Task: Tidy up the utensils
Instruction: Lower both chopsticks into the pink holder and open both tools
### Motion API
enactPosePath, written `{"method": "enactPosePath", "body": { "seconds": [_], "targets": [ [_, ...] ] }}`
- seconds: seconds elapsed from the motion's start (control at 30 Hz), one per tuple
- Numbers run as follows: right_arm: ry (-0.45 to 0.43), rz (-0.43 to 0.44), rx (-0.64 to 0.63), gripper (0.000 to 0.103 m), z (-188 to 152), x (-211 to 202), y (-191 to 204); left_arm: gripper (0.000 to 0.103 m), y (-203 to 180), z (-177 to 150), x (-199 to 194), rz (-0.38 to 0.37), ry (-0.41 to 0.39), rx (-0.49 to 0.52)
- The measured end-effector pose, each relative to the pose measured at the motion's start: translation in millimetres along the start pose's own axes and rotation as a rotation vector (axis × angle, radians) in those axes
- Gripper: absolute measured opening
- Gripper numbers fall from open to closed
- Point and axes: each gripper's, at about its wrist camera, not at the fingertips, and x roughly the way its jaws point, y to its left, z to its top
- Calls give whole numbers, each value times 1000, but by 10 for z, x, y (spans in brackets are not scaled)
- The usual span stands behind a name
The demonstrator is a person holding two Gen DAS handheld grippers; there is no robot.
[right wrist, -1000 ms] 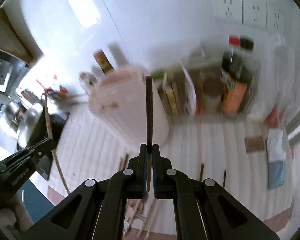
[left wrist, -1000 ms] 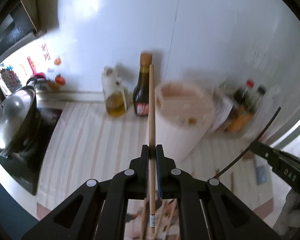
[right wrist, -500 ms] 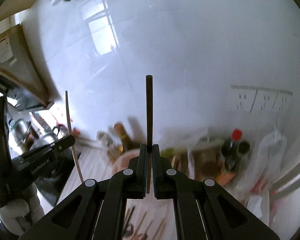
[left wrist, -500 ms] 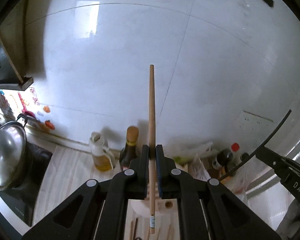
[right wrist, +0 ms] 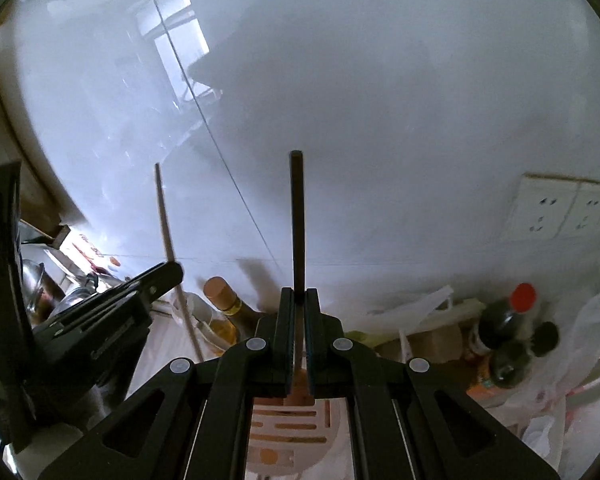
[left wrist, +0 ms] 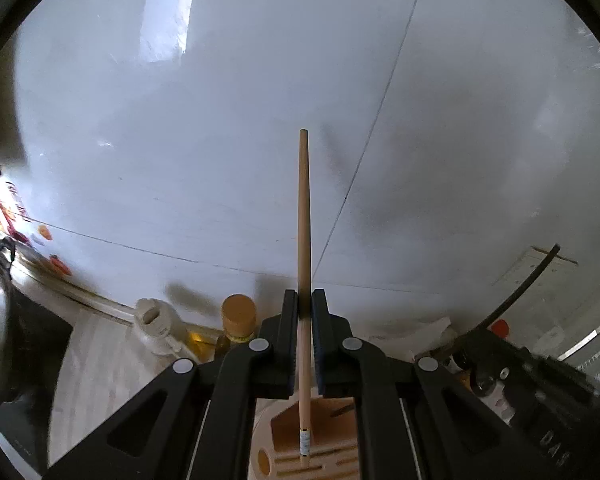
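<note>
While clamping a dark chopstick (right wrist: 298, 224), right claw (right wrist: 299, 300) reads "DAS" (left wrist: 550, 446).

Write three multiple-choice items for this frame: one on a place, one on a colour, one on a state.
1. Where is the slotted holder?
A. below both grippers
B. hanging on the wall
C. on the stove

2. What colour is the chopstick in the right gripper?
A. pale wood
B. dark
C. red

3. How is the left gripper?
A. open and empty
B. shut on a wooden chopstick
C. shut on a bottle cap

Answers:
1 A: its slotted top shows under the jaws in both wrist views.
2 B: the stick standing up from the right jaws is near black.
3 B: the pads press on the pale stick.
</note>
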Motion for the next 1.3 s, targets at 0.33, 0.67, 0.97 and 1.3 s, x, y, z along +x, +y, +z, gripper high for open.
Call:
{"method": "enactPosePath", "body": {
  "seconds": [0.33, 0.67, 0.97, 1.3],
  "targets": [
    [56, 6, 28, 5, -156, 375, -122, 5, -46, -79, 410, -12, 12, 63],
    [151, 59, 19, 7, -283, 523, -177, 16, 20, -161, 213, 0, 74, 79],
    [126, 29, 36, 56, -336, 183, -267, 103, 258, -280, -351, 122, -15, 71],
    [70, -158, 46, 102, -831, -411, -324, 103, 386, -929, -723, 189, 11, 56]
  ]
}}
